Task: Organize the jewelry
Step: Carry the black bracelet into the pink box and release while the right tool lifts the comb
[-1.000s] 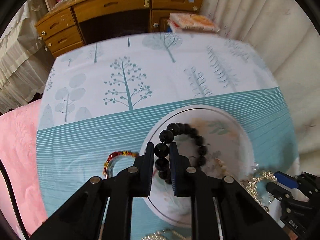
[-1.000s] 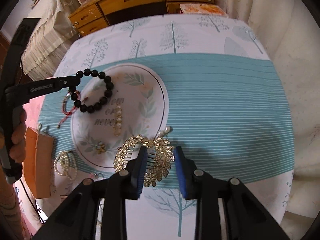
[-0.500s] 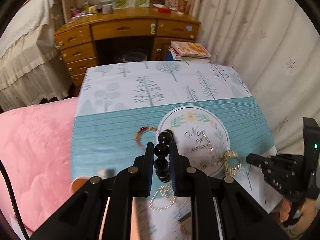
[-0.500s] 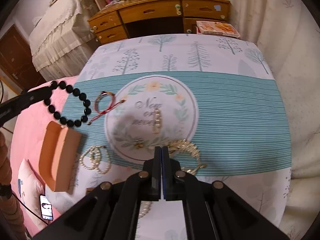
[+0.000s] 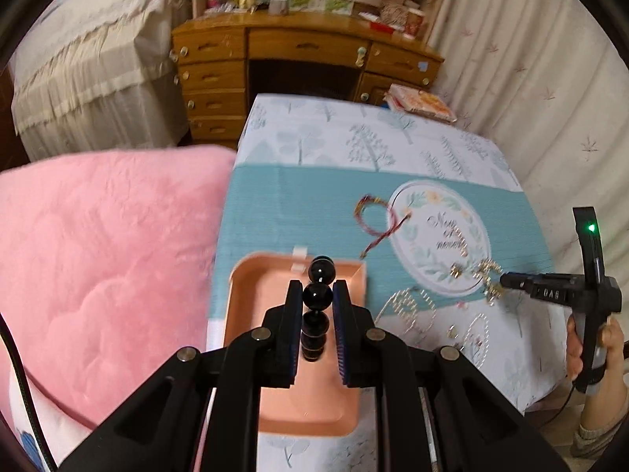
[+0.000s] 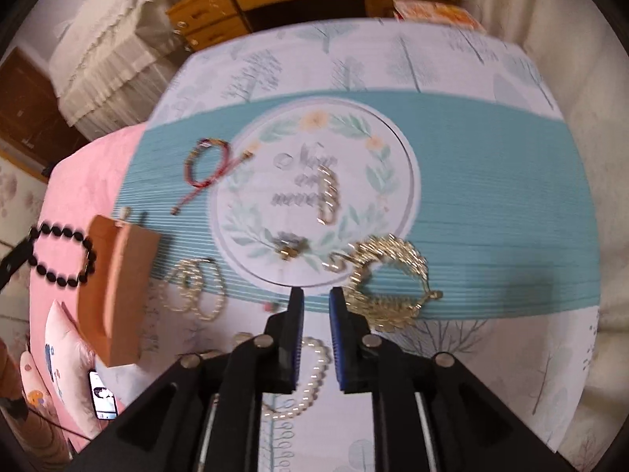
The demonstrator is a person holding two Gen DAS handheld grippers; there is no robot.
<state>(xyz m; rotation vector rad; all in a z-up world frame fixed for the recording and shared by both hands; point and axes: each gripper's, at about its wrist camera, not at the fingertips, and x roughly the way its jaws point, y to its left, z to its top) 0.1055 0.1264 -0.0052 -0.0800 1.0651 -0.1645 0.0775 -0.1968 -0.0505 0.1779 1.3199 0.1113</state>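
My left gripper (image 5: 317,299) is shut on a black bead bracelet (image 5: 317,295) and holds it over an open pink jewelry box (image 5: 298,373). The bracelet (image 6: 61,253) hangs beside the box (image 6: 114,291) in the right wrist view. My right gripper (image 6: 315,301) is open and empty, just left of a gold leaf hair comb (image 6: 389,275). The right gripper also shows in the left wrist view (image 5: 507,280) near the comb (image 5: 487,275). A red cord bracelet (image 6: 208,165), a gold chain (image 6: 328,192), a small gold piece (image 6: 289,249) and pearl strands (image 6: 194,289) lie on the cloth.
The table carries a teal and white tree-print cloth (image 6: 491,157) with a round printed emblem (image 6: 314,204). A pink quilt (image 5: 98,255) lies to the left, with a phone (image 6: 103,395) on it. A wooden desk (image 5: 298,63) stands behind. Curtains (image 5: 530,59) hang on the right.
My left gripper has carried the black bracelet left, from the emblem to above the pink box. My right gripper shut beside the gold comb and has opened again.
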